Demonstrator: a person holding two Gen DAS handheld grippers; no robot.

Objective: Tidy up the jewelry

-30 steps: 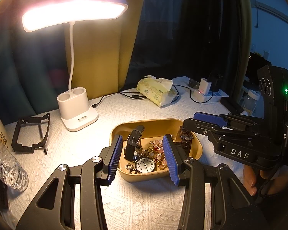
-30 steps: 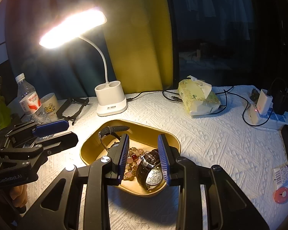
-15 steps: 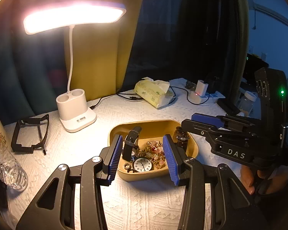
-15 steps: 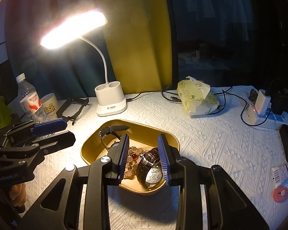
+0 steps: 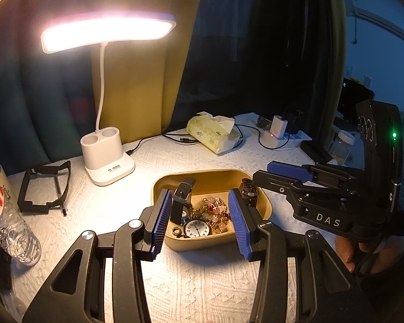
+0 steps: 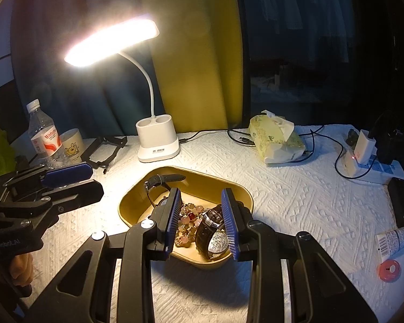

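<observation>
- Left wrist view: the left tongs [image 5: 199, 223] hang over the near end of a yellow tray [image 5: 264, 204]. Their two blue pads are wide apart and hold nothing.
- The tray sits near the middle of the worktop [image 5: 196, 277], which has a white bumpy cloth on it.
- Inside the tray lies a small clock face [image 5: 197, 228] at the near end, with a pile of pink and red beads [image 5: 215, 212] just behind it.
- A watch with a black strap [image 5: 181, 200] leans on the tray's left wall. A watch with a brown strap [image 5: 249, 192] leans on the right wall.
- The right tongs [image 5: 288, 171] show on the right side of this view, just beside the tray's right wall and above it.
- Right wrist view: the right tongs [image 6: 202, 222] hang over the near right part of the tray [image 6: 137, 199]. Their pads are apart too, and nothing is between them.
- Below them lies the brown watch [image 6: 212, 237] with a silver face, touching the beads [image 6: 188, 220].
- The black-strap watch [image 6: 161, 181] rests on the far left rim.
- A white lamp [image 6: 157, 141] stands behind the tray, toward the back edge, and it is lit.
- A tissue pack [image 6: 277, 140] lies near the back edge to the right.
- A water bottle [image 6: 43, 134] and a cup [image 6: 72, 142] stand near the back left corner.
</observation>
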